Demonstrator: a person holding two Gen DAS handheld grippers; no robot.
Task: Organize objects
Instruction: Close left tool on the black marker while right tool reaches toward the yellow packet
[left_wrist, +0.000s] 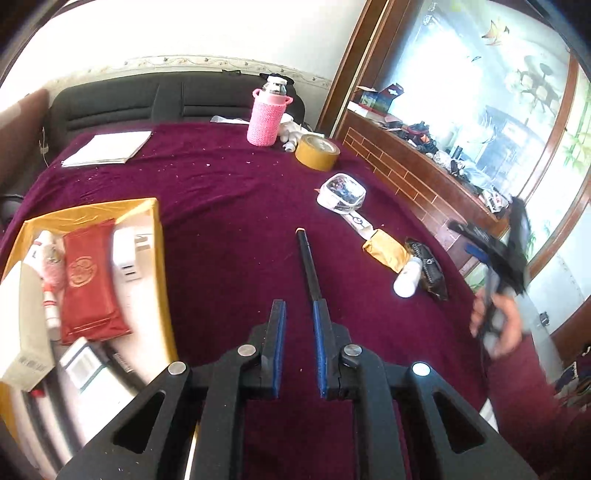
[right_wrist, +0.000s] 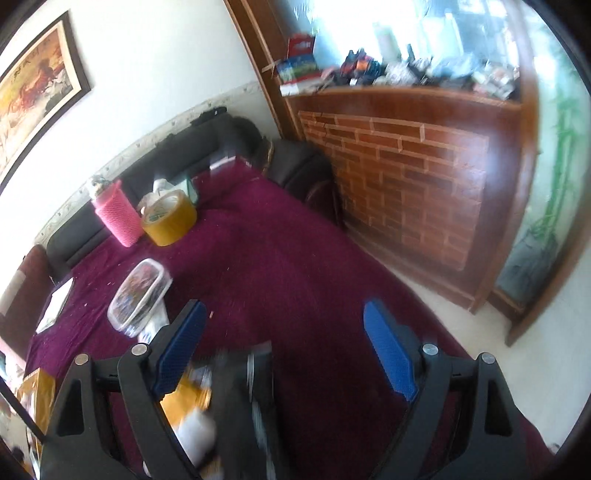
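Observation:
My left gripper (left_wrist: 299, 314) hangs over the maroon cloth (left_wrist: 229, 206), its jaws a narrow gap apart and empty. A black pen (left_wrist: 309, 258) lies on the cloth just beyond the right fingertip. A yellow-lined box (left_wrist: 160, 258) at the left holds a red pouch (left_wrist: 86, 280), a white charger (left_wrist: 127, 254) and several small packs. My right gripper (right_wrist: 284, 325) is wide open above a blurred dark pouch (right_wrist: 255, 391), a yellow packet (right_wrist: 188, 398) and a white bottle (right_wrist: 197, 432). The same pouch (left_wrist: 428, 267), packet (left_wrist: 386, 251) and bottle (left_wrist: 408, 277) show in the left wrist view.
A clear plastic case (left_wrist: 341, 192) (right_wrist: 140, 295), a roll of yellow tape (left_wrist: 317, 151) (right_wrist: 170, 218) and a pink-sleeved bottle (left_wrist: 266, 114) (right_wrist: 116, 214) stand further back. A white booklet (left_wrist: 107, 147) lies at far left. A brick-pattern cabinet (right_wrist: 406, 192) borders the right side.

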